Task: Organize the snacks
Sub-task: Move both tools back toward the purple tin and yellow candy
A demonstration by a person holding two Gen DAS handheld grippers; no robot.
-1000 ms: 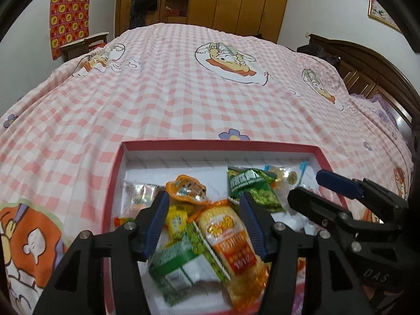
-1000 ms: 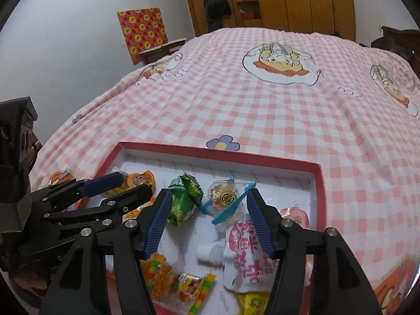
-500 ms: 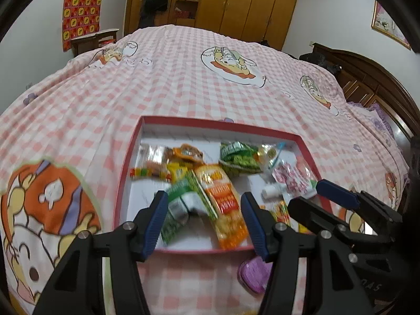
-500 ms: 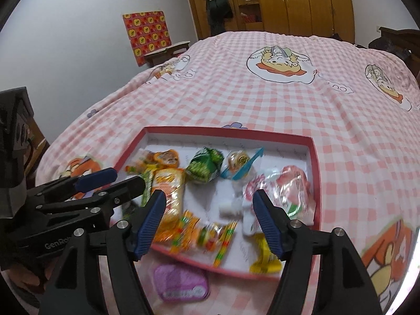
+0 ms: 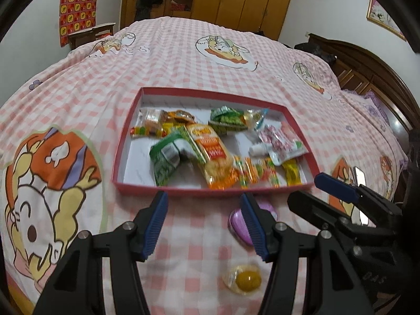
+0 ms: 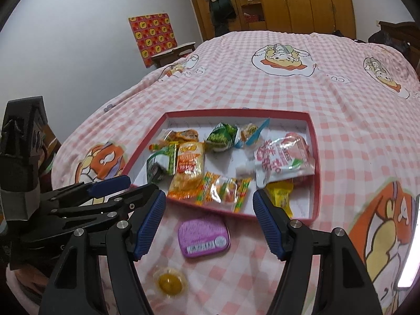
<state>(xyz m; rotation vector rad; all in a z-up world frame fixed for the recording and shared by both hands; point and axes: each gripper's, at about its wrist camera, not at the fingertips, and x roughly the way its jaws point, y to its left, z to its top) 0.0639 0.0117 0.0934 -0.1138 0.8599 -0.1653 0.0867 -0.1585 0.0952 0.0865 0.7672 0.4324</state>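
Both tools have pulled back from the tray (image 6: 313,173); left tool (image 5: 202,223) and right tool (image 6: 210,223) gape empty, the left hiding part of the purple pack (image 5: 237,223), long axis across frame.

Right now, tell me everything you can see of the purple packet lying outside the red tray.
The purple packet is a flat, rounded rectangle in shiny lilac wrapping, with a white barcode strip and a small round mark along its near edge. It lies flat on the pink checked bedspread, just in front of the red tray, apart from its near wall as far as the views show. Nothing grips it: in the right wrist view it sits between and beyond the open fingers of the right gripper. A yellow jelly cup lies nearer, not touching.
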